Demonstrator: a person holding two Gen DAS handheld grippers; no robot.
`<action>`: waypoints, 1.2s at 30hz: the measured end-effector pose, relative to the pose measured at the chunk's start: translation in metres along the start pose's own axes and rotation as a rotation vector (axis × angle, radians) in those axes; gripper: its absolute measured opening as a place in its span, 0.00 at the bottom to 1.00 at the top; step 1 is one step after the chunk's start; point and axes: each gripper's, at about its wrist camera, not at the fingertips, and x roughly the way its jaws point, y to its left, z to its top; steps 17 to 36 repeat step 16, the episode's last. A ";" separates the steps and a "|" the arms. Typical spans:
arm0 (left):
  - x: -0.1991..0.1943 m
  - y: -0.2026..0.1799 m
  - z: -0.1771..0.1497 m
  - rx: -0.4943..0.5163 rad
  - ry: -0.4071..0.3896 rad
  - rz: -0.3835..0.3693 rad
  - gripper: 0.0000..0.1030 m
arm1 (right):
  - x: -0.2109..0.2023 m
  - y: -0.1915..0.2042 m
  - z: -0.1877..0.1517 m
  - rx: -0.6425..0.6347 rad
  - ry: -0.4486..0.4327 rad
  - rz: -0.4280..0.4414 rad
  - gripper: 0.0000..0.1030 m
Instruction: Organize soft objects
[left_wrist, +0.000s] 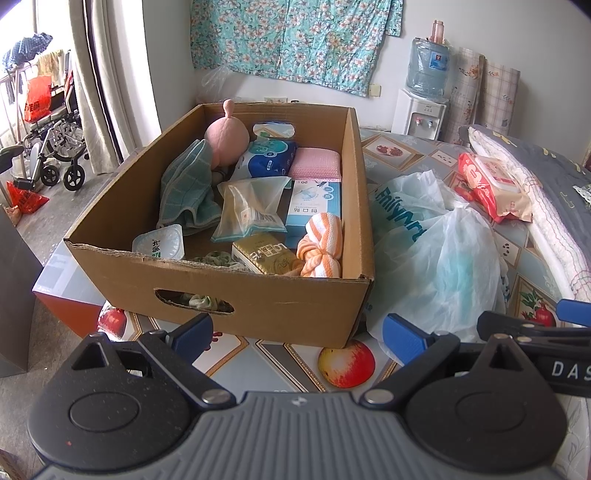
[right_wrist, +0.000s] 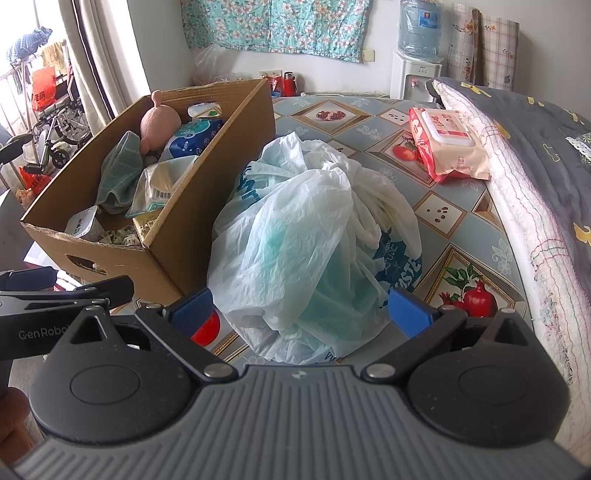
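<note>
Fruit-patterned cloth is covering the surface (right_wrist: 439, 218) on which everything is lying. Nearest the right gripper (right_wrist: 301, 312), a crumpled white plastic bag (right_wrist: 306, 243) is sitting between its blue fingertips (right_wrist: 408, 312); the jaws are standing wide apart and gripping nothing, though whether they are touching the bag is unclear. The left gripper (left_wrist: 297, 334) is hovering just in front of the cardboard box (left_wrist: 236, 291), its jaws likewise spread wide and empty. Inside the box an orange-striped knotted towel (left_wrist: 321, 245), a gold packet (left_wrist: 264, 256), a clear pouch (left_wrist: 251, 210), a teal cloth (left_wrist: 184, 188) and a pink plush toy (left_wrist: 225, 138) are lying together. Further right, a red-and-white wipes pack (right_wrist: 448, 146) is resting beside a folded grey quilt (right_wrist: 539, 147). Beyond, a water dispenser (left_wrist: 421, 107) is standing against the wall.
</note>
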 end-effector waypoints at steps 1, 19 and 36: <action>0.000 0.001 0.000 0.000 0.000 0.000 0.96 | 0.000 0.000 0.000 0.001 0.000 0.000 0.99; 0.000 0.000 0.000 0.000 0.001 0.000 0.96 | 0.001 -0.001 -0.001 0.002 0.002 0.001 0.99; 0.000 0.000 0.000 0.000 0.001 0.000 0.96 | 0.001 -0.001 -0.001 0.002 0.002 0.001 0.99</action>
